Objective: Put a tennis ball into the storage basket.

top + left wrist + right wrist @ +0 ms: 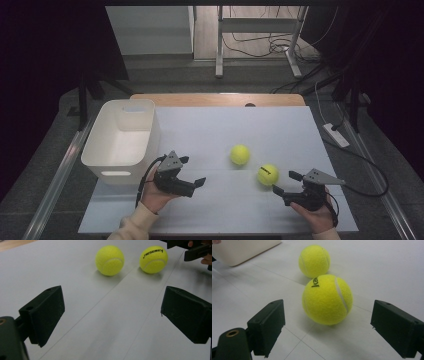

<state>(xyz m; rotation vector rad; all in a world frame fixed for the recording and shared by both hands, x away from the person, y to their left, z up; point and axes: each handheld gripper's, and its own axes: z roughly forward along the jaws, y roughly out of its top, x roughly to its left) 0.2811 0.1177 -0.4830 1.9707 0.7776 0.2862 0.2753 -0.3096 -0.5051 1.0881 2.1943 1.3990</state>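
Observation:
Two yellow tennis balls lie on the white table. The nearer ball [268, 174] [153, 259] [327, 299] carries black lettering and sits just ahead of my right gripper [286, 183] [329, 330], whose jaws stand wide open with the ball short of the gap. The other ball [240, 154] [109, 260] [314, 261] rests a little farther back and left. My left gripper [192, 171] [112, 315] is open and empty, pointing towards both balls from the left.
A white plastic bin [121, 139] [242, 250] stands at the table's left side, close behind my left hand. The white sheet [225, 205] covers the table, with a wooden edge [215, 99] at the back. Cables trail off to the right.

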